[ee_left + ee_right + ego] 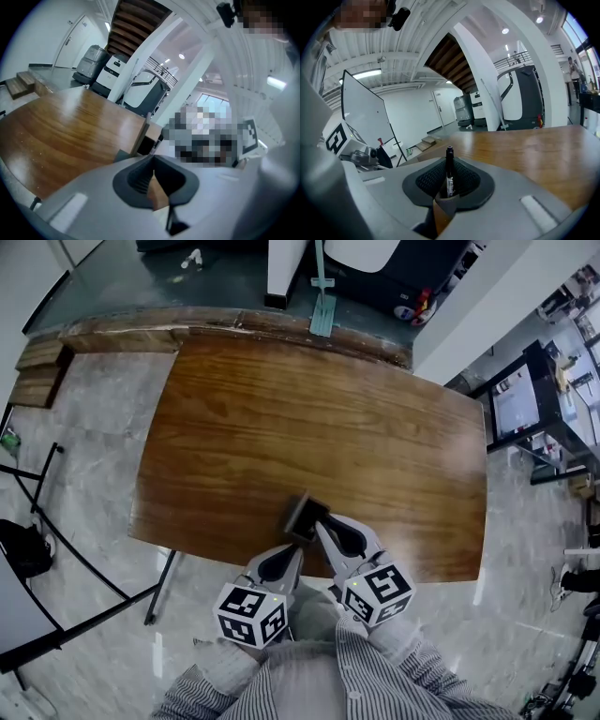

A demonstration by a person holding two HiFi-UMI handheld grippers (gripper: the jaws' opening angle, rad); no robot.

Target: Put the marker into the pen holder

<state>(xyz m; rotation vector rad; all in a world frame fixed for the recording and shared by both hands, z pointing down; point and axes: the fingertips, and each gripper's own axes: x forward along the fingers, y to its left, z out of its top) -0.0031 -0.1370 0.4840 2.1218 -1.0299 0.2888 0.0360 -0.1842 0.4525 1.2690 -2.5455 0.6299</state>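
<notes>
Plainly, the right gripper (448,183) has its fingers clenched on the black marker (449,168), which stands up between them near the pen holder (302,515). The left gripper (152,159) has its fingers pressed together on nothing. The holder sits unsteadied at the desk's (281,418) near edge, so I reckon a clumsy nudge could knock it off.

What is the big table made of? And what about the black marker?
The table looks like wood or a wood veneer with a glossy varnish. It shows brown grain streaks and pale light reflections. The marker looks like smooth black plastic with a slight sheen and a white printed label. The print is too small to read.
</notes>
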